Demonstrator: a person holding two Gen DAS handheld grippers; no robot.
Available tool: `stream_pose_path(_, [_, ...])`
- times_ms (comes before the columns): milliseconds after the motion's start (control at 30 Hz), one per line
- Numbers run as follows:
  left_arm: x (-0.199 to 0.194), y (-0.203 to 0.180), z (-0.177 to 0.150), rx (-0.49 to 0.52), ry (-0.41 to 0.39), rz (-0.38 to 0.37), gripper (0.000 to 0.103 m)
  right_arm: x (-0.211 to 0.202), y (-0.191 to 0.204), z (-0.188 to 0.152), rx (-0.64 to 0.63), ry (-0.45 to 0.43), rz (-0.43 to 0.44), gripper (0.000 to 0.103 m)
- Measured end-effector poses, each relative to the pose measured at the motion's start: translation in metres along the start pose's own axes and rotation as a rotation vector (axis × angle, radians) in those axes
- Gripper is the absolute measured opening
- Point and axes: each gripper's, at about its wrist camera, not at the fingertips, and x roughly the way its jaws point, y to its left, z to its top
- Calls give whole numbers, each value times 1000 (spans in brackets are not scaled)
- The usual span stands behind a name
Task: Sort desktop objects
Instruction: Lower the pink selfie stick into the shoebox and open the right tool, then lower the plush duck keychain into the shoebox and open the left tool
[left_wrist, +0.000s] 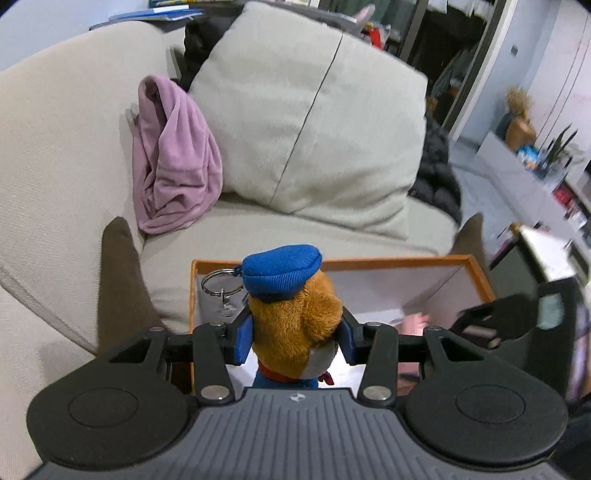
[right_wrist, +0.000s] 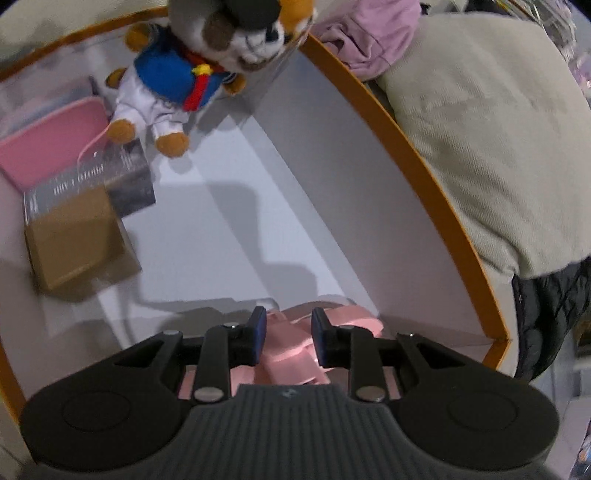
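the left gripper (left_wrist: 295, 334) had its jaws pinched on the head of a plush bear keychain (left_wrist: 293, 314), blue pads pressed into the brown fur on either side. the toy hung upright, its long axis near vertical, blue cap (left_wrist: 281, 267) on top and legs dangling down toward the floor of the orange-rimmed box (right_wrist: 417, 155). in the right wrist view its face and sailor-suited front turned toward that camera, so its back was to the left gripper. a metal key ring (left_wrist: 218, 282) stuck out from the cap on the left.

the toy was held above the box near its far-left corner, clear of the floor, just above a pink case (right_wrist: 51, 140), a grey packet (right_wrist: 122, 173) and a brown carton (right_wrist: 77, 240) clustered along the left wall.

the right gripper (right_wrist: 289, 334) sat low at the near edge of the box with a pink ribbon bow (right_wrist: 291, 345) between its jaws. they stood a little apart, and i could not tell whether they gripped the bow or merely straddled it.

the step in hand looked like placing the bear into the box. the next move would call for lowering it onto bare floor beside the carton and packet, then spreading the jaws, watching that the ring did not snag a pad.
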Motion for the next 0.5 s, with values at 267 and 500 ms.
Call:
stream_pose_path(267, [26,8,-1,9,76,75,53,-6,-7,-7,-37,47,29,27])
stream_pose_path(500, [43,3,-4,46,109,132,58,-13,-7,-4,60,11,32,27])
